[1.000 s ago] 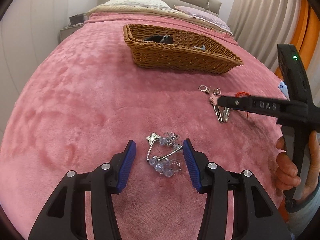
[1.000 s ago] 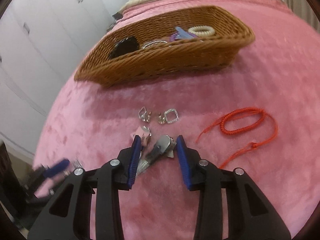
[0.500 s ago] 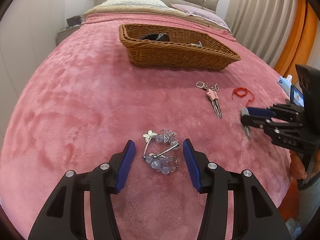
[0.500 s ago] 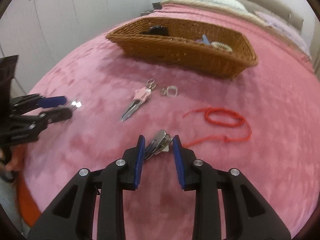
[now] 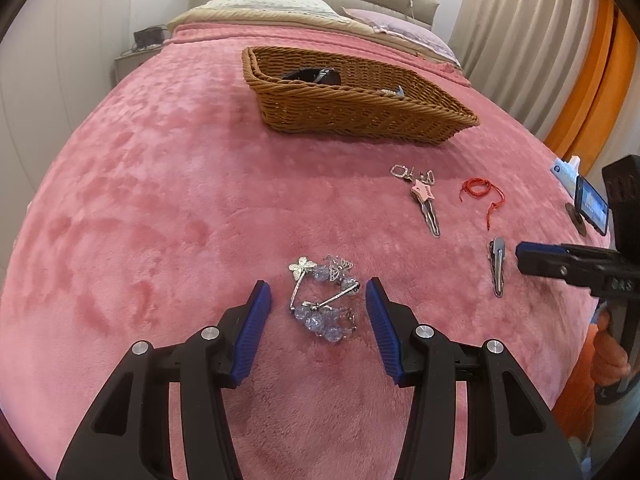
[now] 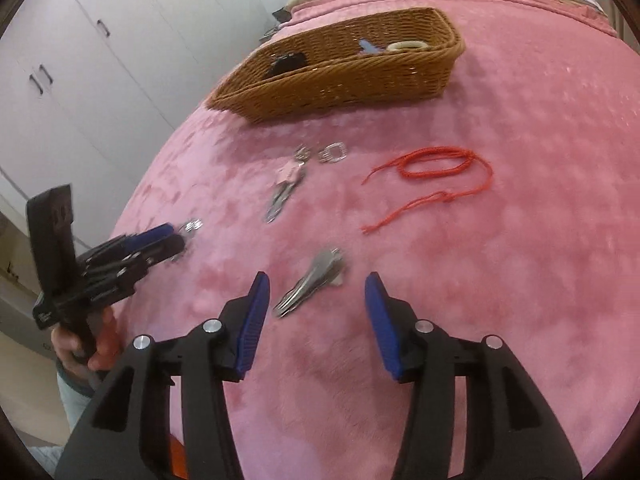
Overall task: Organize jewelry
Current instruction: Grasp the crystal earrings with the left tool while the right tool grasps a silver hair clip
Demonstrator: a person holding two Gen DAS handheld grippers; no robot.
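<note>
A beaded butterfly bracelet (image 5: pixel 323 300) lies on the pink blanket between the open jaws of my left gripper (image 5: pixel 319 312). A silver hair clip (image 6: pixel 310 280) lies on the blanket just ahead of my open, empty right gripper (image 6: pixel 316 304); it also shows in the left wrist view (image 5: pixel 497 266). A pink-tagged clip (image 5: pixel 426 204), a small silver buckle (image 6: pixel 332 153) and a red cord bracelet (image 6: pixel 434 168) lie farther out. A wicker basket (image 5: pixel 352 100) with several items stands beyond them.
The pink blanket (image 5: pixel 160 184) covers a bed with pillows at the head. White wardrobes (image 6: pixel 80 60) stand to the left. A phone (image 5: pixel 592 204) sits at the bed's right edge near orange curtains.
My right gripper has opened and let go of the silver hair clip, which now lies on the blanket. My left gripper stays open around the bracelet.
</note>
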